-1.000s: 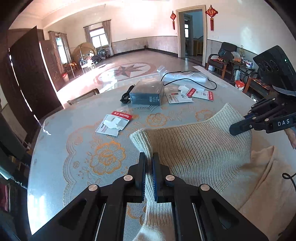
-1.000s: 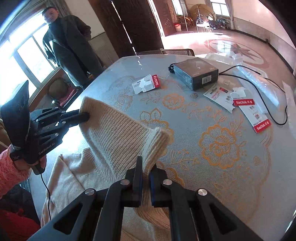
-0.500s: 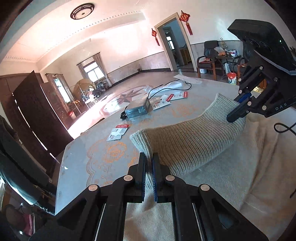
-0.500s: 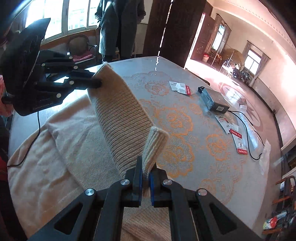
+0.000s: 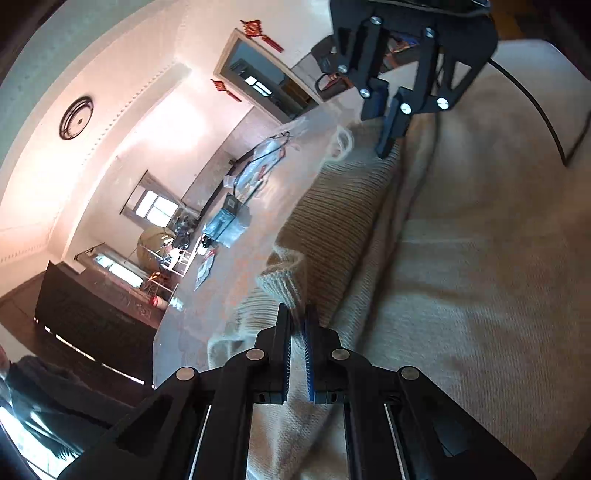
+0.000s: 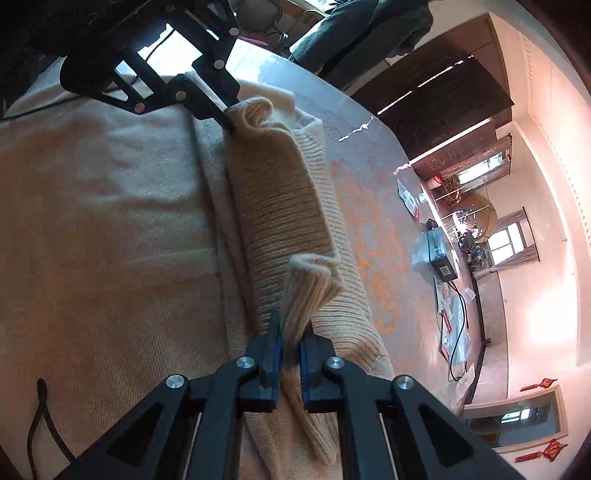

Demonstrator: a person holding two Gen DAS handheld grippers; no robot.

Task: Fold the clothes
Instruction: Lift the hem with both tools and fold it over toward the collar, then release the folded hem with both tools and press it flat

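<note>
Cream sweater (image 6: 110, 229) lay spread on the surface (image 6: 373, 206). Left tool (image 5: 298, 325) and right tool (image 6: 290, 328), at lower centre, each pinched the ribbed sleeve (image 6: 280, 206), jaws opening slightly.

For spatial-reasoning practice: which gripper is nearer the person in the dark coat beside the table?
Left. The left gripper grips the sweater hem close to the person; the right gripper grips the hem's other end, farther away.
</note>
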